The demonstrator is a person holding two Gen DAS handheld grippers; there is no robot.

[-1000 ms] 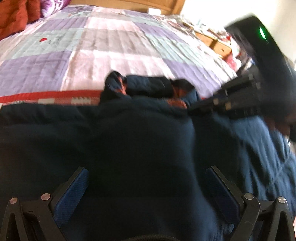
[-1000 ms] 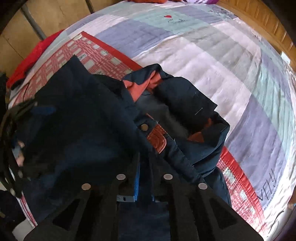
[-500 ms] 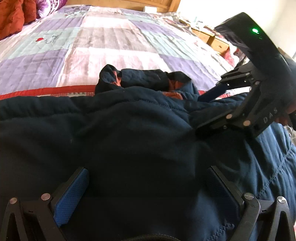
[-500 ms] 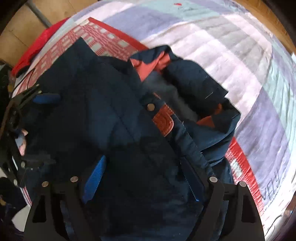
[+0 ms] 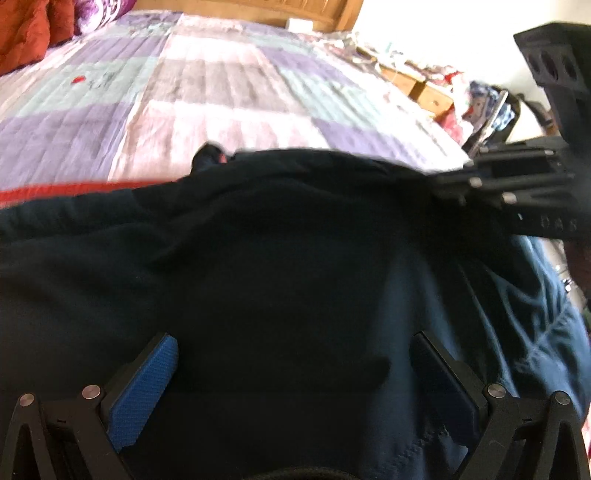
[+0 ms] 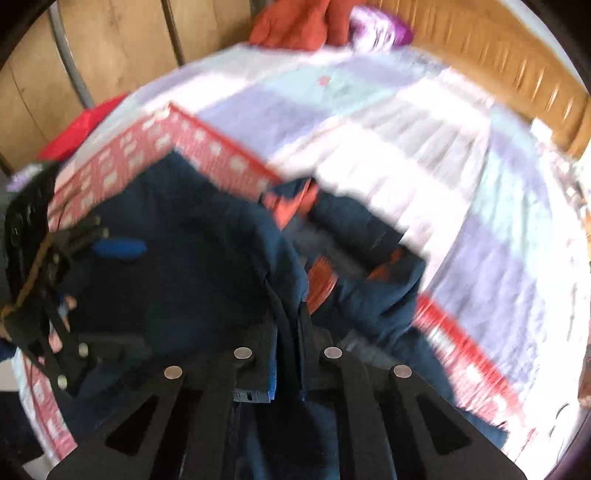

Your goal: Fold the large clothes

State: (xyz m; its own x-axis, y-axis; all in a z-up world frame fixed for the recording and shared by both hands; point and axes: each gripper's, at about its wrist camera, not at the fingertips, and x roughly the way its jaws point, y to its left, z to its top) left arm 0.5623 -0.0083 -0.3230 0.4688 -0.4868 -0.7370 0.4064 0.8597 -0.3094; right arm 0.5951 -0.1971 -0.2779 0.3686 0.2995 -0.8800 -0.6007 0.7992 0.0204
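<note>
A large navy jacket [image 5: 280, 280] with orange lining lies on the bed, also in the right wrist view [image 6: 207, 266]. My left gripper [image 5: 291, 373] is open, its blue pads [image 5: 147, 384] spread wide over the jacket's dark fabric. My right gripper [image 6: 291, 325] is shut on a fold of the jacket near its front edge; it shows from the side at the right of the left wrist view [image 5: 517, 188]. The left gripper also shows at the left of the right wrist view [image 6: 110, 247]. The hood and collar [image 6: 354, 236] lie bunched toward the bed's middle.
The bed has a purple, pink and green patchwork quilt [image 5: 207, 92] with a red patterned border [image 6: 207, 155]. A wooden headboard [image 6: 491, 48], red pillows [image 5: 26, 33] and a cluttered wooden nightstand [image 5: 424, 85] stand around it.
My right gripper was open half a second ago and has shut on the jacket's fabric, lifting it; both views are blurred by motion. My left gripper stays open over the jacket.
</note>
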